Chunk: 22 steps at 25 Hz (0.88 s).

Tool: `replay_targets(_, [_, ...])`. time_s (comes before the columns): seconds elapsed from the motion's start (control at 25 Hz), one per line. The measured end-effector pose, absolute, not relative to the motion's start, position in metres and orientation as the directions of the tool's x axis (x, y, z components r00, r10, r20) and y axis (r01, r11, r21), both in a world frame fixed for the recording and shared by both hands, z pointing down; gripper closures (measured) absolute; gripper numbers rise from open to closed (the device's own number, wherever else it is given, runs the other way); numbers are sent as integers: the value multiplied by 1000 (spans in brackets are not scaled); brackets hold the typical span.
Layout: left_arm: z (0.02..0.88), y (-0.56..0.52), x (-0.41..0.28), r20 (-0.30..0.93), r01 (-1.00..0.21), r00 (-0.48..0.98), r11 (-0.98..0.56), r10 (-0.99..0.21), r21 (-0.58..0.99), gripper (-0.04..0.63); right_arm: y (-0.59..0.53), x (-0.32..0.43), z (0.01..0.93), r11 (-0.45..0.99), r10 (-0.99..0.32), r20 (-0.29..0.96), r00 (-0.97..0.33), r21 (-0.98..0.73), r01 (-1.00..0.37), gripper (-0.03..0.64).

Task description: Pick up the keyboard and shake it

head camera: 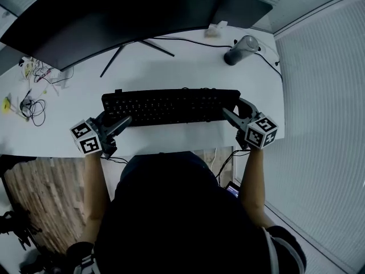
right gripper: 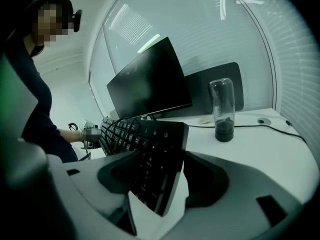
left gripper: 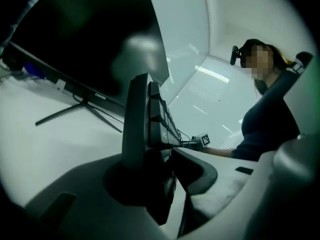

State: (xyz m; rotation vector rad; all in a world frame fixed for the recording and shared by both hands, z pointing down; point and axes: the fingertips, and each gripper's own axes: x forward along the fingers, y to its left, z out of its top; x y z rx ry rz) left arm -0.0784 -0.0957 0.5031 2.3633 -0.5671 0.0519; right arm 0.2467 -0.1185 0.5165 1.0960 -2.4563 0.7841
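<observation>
Head view: the keyboard (head camera: 171,106) sits lengthwise on the near side of the monitor (head camera: 114,16), over the white table (head camera: 171,61). I honestly can't tell if it's clear of the surface. The left claw (head camera: 117,121) has its left end and the right claw (head camera: 231,112) has the right end. A dark bottle (head camera: 242,49) stands off the monitor's right side, and there's a tangle of cables (head camera: 31,104) off its left.

Left gripper view: the keyboard (left gripper: 150,119) shows edge-on, and the left claw (left gripper: 160,164) is pinching that end of it. The monitor (left gripper: 75,39) looms behind.

Right gripper view: the right claw (right gripper: 160,184) is clamped on the keyboard's (right gripper: 150,154) number-pad end, with the board tilted in frame. The monitor (right gripper: 147,79) is behind it, with the bottle (right gripper: 222,109) to its right.
</observation>
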Motion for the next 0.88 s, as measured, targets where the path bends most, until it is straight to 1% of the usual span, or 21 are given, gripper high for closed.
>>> replay_targets(0.16, [534,-95,-73,131,-344,916,-573,-379,744,428,-118,252,506,558,-565,539,-625,-310,-770,331])
replay_targets(0.24, [546,-94,-70,122,-319,918,-520,-377,792,422,-119,253,500,561,-560,550,-619,-298,-772,331])
replay_targets(0.36, [559,-93,-64,139,-314,917,-461,-374,830,414,-122,256,492,570,-558,556,-616,-283,-771,331])
replay_targets(0.6, [576,-93,-53,86,-242,921,-385,-379,891,401,-128,261,485,573,-553,568,-609,-272,-773,331])
replay_targets(0.72, [583,-94,-52,121,-264,919,-357,-376,896,399,-132,263,503,554,-533,573,-623,-320,-768,331])
replay_targets(0.88, [598,-94,-59,229,-352,903,-319,-364,880,379,-130,262,543,514,-490,579,-652,-412,-752,331])
